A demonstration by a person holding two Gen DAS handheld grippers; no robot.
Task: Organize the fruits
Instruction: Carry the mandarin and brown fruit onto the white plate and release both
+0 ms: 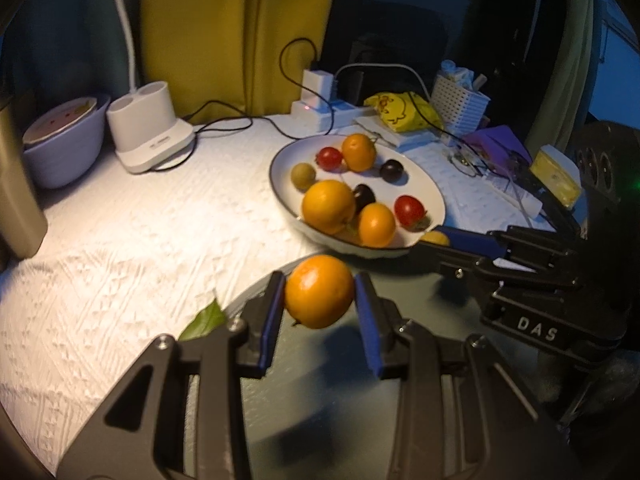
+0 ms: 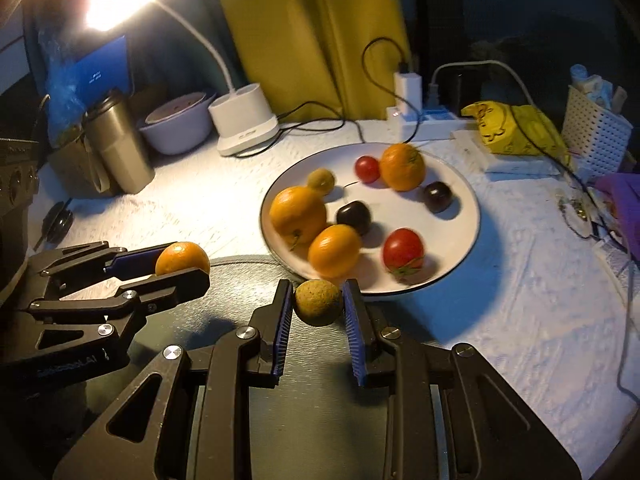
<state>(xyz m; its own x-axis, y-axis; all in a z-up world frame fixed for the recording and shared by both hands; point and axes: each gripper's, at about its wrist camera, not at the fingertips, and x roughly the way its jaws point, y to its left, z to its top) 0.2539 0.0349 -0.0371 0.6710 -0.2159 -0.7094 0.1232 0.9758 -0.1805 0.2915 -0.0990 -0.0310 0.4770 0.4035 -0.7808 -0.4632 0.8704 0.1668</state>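
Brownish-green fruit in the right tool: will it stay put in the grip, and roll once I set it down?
The brownish-green fruit is small and round, held only at its sides by the right tool, so it may slip. Its skin looks matte, which probably helps. On the white plate it would likely roll.

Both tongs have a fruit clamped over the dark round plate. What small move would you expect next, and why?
Probably lower both a little and release onto the dark plate. The left tongs grip an orange and the right tongs a small brownish-green fruit, both above that plate, clear of the white plate that holds the other fruit. That suggests sorting onto the dark one.
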